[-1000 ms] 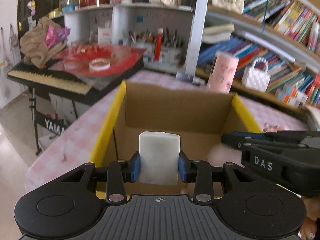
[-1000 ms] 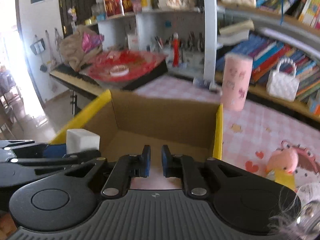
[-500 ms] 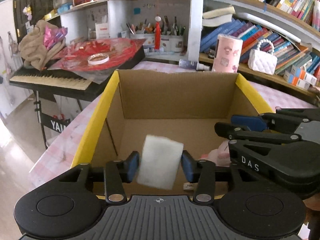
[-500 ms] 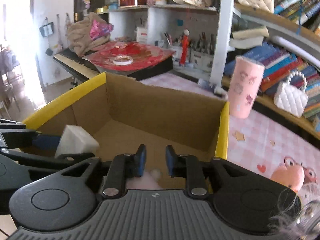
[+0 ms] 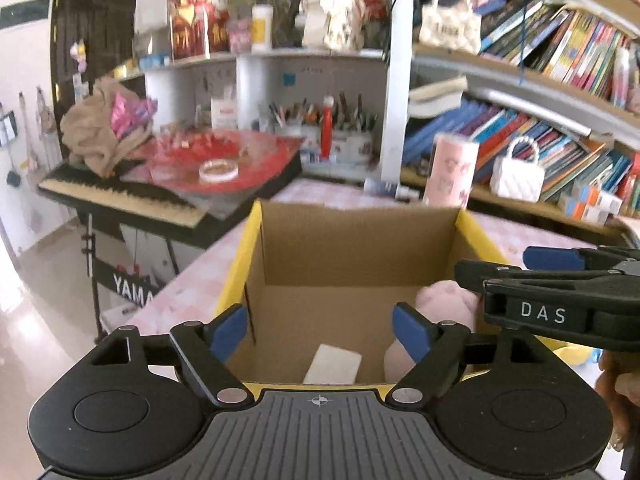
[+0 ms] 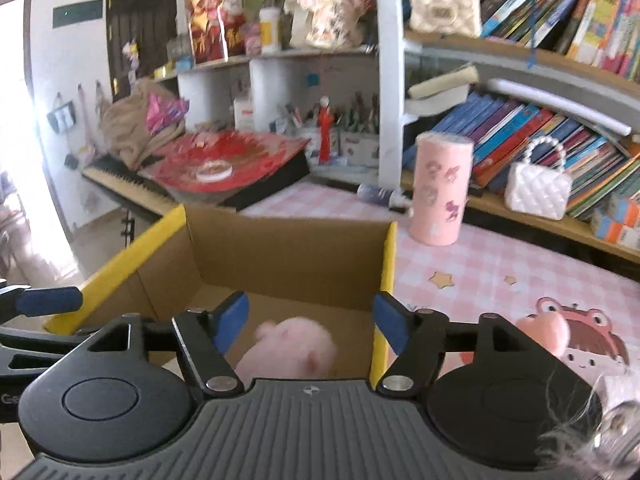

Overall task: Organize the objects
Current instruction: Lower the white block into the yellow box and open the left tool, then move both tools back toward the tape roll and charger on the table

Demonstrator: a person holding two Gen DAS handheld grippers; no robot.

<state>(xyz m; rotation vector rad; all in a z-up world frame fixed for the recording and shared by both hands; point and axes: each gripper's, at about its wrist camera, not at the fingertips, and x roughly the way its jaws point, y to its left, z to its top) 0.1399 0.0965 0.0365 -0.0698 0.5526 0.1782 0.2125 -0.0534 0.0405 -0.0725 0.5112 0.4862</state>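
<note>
White block (image 5: 333,369) lies flat on the floor of the cardboard box (image 5: 356,248), near wall, just beside the pink plush (image 6: 290,346). Left claw (image 5: 320,330) spread, empty, above the box. Right claw (image 6: 310,320) spread, empty. Risk: withdrawing low could catch the yellow rim and shift the box on the worktop (image 6: 500,264).

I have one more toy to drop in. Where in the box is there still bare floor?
The cardboard box has bare floor along its far wall and left side. The near right is crowded: the pink plush sits against the right wall, the white block beside it by the near wall.
</note>
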